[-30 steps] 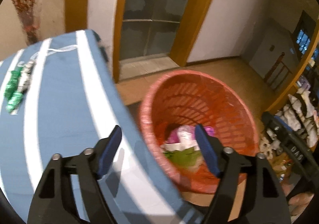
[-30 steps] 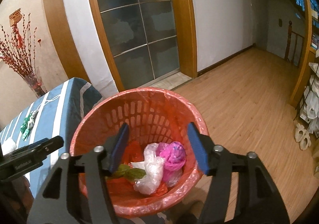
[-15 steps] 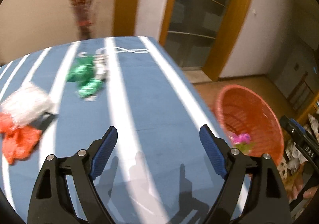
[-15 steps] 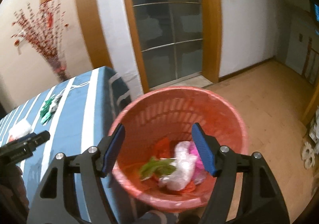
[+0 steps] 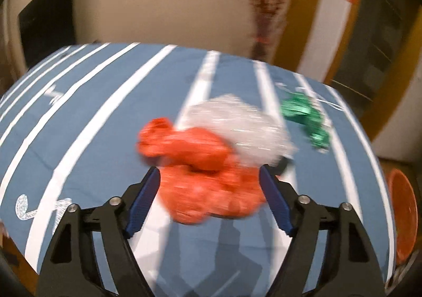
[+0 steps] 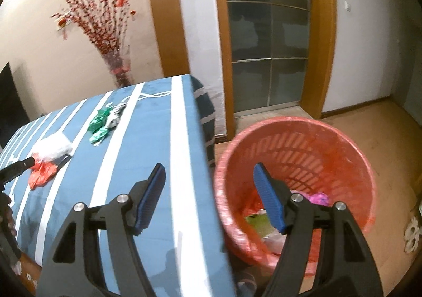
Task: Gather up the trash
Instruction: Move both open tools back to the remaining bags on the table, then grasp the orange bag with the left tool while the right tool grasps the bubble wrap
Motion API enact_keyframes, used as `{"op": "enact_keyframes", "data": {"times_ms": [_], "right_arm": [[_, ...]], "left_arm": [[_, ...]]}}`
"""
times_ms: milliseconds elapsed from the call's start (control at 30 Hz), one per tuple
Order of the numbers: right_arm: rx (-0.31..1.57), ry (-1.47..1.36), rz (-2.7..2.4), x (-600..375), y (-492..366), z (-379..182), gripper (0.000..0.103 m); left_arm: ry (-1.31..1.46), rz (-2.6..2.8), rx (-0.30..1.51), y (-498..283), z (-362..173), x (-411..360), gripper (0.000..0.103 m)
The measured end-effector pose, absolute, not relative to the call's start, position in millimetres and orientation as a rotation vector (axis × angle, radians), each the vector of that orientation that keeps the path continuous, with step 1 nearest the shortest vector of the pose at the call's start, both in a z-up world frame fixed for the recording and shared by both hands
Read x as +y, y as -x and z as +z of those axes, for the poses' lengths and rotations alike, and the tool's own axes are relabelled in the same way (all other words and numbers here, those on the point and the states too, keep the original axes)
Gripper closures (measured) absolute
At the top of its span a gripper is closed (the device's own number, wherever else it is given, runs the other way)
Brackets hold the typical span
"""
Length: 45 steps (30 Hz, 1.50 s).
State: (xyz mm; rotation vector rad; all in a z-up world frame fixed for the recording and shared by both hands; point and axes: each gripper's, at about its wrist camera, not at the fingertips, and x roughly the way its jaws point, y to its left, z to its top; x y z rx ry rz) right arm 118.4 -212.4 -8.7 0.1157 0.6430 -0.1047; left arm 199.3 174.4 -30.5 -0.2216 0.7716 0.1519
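Left wrist view: the left gripper (image 5: 209,178) has its jaws spread wide, and a crumpled orange bag (image 5: 208,175) on the blue striped tablecloth (image 5: 105,122) fills the gap between them, blurred; whether the pads touch it I cannot tell. Just beyond, touching it, lies a clear plastic wad (image 5: 237,125). Farther ahead to the right sit green wrappers (image 5: 306,114). Right wrist view: the right gripper (image 6: 208,183) is also spread apart with nothing between its jaws, straddling the cloth's edge. Ahead to its right stands the red basket (image 6: 303,144), with pink, green and clear scraps inside. Far off to the left is a vase of red branches (image 6: 116,64).
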Motion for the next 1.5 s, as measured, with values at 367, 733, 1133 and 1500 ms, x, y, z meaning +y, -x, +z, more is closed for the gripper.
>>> {"op": "enact_keyframes", "data": {"times_ms": [367, 733, 1133, 1500], "right_arm": [[0.665, -0.064, -0.055, -175.9, -134.7, -13.0, 0.035], [0.654, -0.010, 0.059, -122.1, -153.4, -6.0, 0.035], [0.659, 0.016, 0.342, 21.8, -228.1, -4.6, 0.035], [0.799, 0.125, 0.341, 103.2, -300.2, -42.1, 0.030]], "left_arm": [[0.266, 0.116, 0.873, -249.6, -53.6, 181.0, 0.040], [0.172, 0.122, 0.791, -226.7, -33.5, 197.2, 0.059], [0.226, 0.254, 0.728, -197.9, -15.3, 275.9, 0.059], [0.260, 0.256, 0.727, -203.8, -20.6, 296.8, 0.059]]}}
